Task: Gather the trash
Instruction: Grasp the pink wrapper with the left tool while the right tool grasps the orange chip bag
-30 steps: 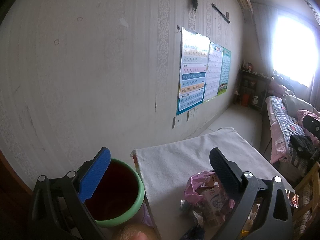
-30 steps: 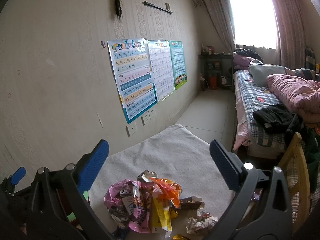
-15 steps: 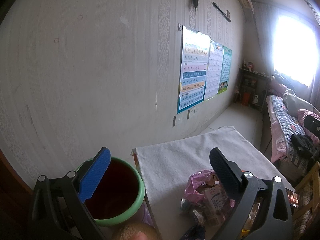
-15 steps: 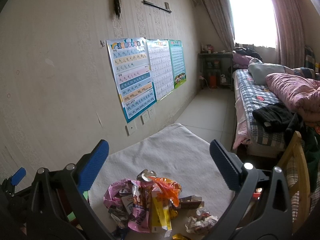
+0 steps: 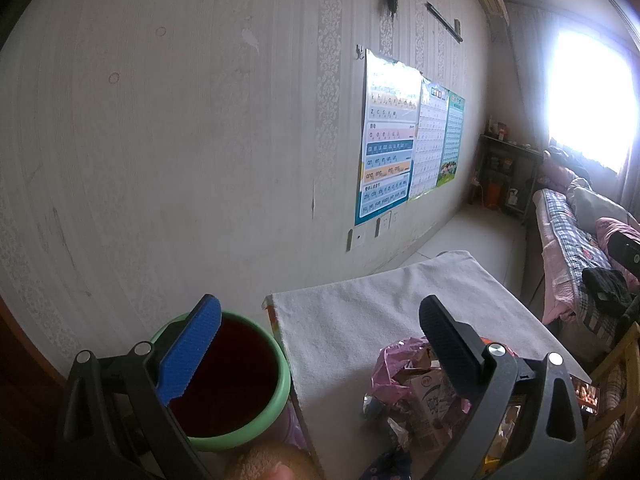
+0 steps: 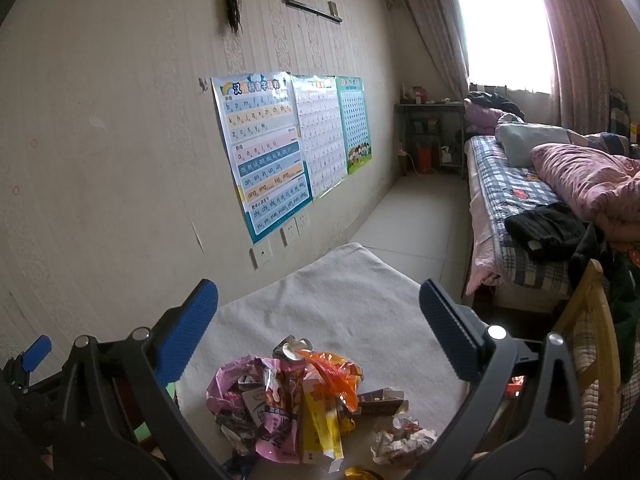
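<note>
Wrappers [image 6: 296,404] lie heaped at lower centre on the table [image 6: 340,292]; both tools, left tool [image 5: 320,340] and right tool [image 6: 318,316], are spread, empty. Loose pieces could slip off the edge beside the bin [image 5: 280,384].

Patterned wall [image 6: 120,120] with posters [image 6: 264,152], tiled floor [image 6: 416,220], checked bed [image 6: 516,200], bright curtained window [image 6: 508,28].

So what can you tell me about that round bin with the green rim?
The bin is a round, open-topped container that looks like plastic, with a thick mint-green rim and a dark reddish-brown inside. It stands upright, lower than the table, right beside the cloth-covered edge. No trash shows inside from here. The left gripper hangs open above it; one blue pad overlaps its rim in view.
</note>
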